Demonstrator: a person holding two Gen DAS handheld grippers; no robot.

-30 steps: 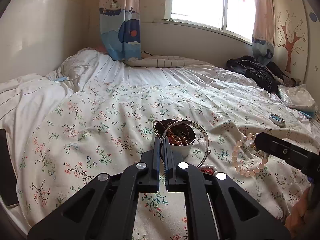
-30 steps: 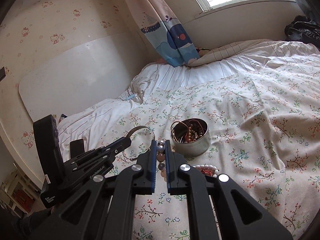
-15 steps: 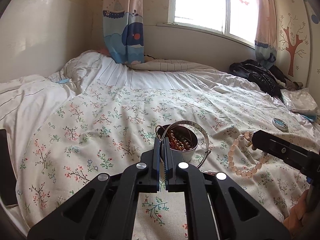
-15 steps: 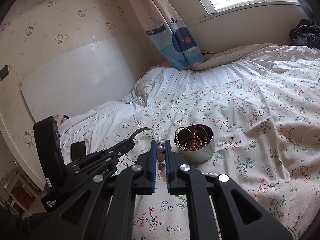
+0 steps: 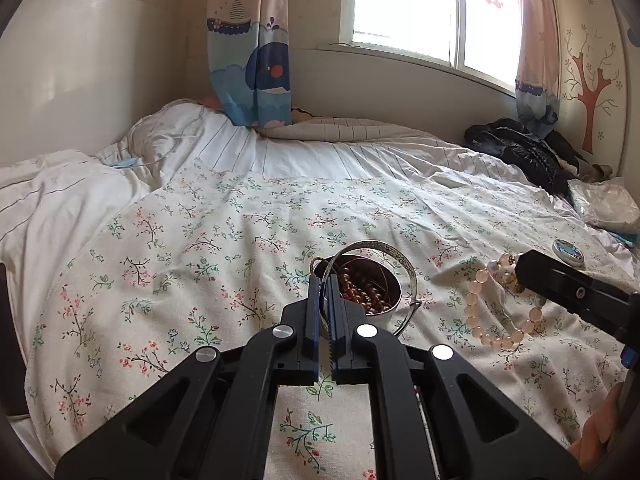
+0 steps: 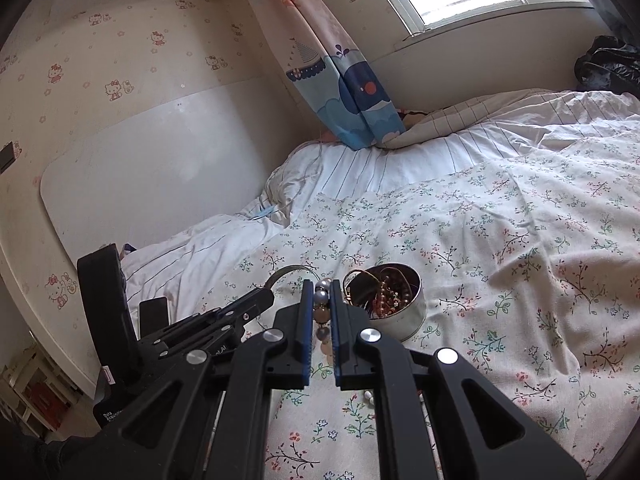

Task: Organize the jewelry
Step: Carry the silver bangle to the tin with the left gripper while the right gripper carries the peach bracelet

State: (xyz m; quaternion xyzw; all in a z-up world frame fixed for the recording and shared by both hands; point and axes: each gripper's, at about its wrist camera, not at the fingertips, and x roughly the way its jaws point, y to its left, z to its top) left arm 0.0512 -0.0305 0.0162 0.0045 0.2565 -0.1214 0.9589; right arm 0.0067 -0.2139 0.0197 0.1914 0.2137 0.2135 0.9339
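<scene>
Two hand-held grippers are up over the bed (image 5: 168,240), and both have a piece of jewelry. The left hand-held gripper (image 5: 323,280) has its jaws pressed together on the thin band of a silver bangle (image 5: 384,249), which arcs out from the tips and loops over the far rim and right side of the metal tin (image 5: 390,312). That tin sits on the floral bedspread just ahead of the left tips and slightly to their right, filled with brown and amber beaded strands. Over to the right, the right hand-held gripper (image 6: 321,294) is pinching a pink beaded bracelet (image 5: 494,312); in its own view, grey and peach beads are caught between the narrow gap of the fingers, and the rest of the loop hangs down below the tips. From the left wrist view the bracelet dangles to the right of the tin, apart from it. From the right wrist view the tin lies just ahead and to the right of the tips, and the left hand-held gripper reaches in from the left. A small round blue-lidded case (image 5: 568,253) lies on the bedspread beyond the right hand-held gripper.
</scene>
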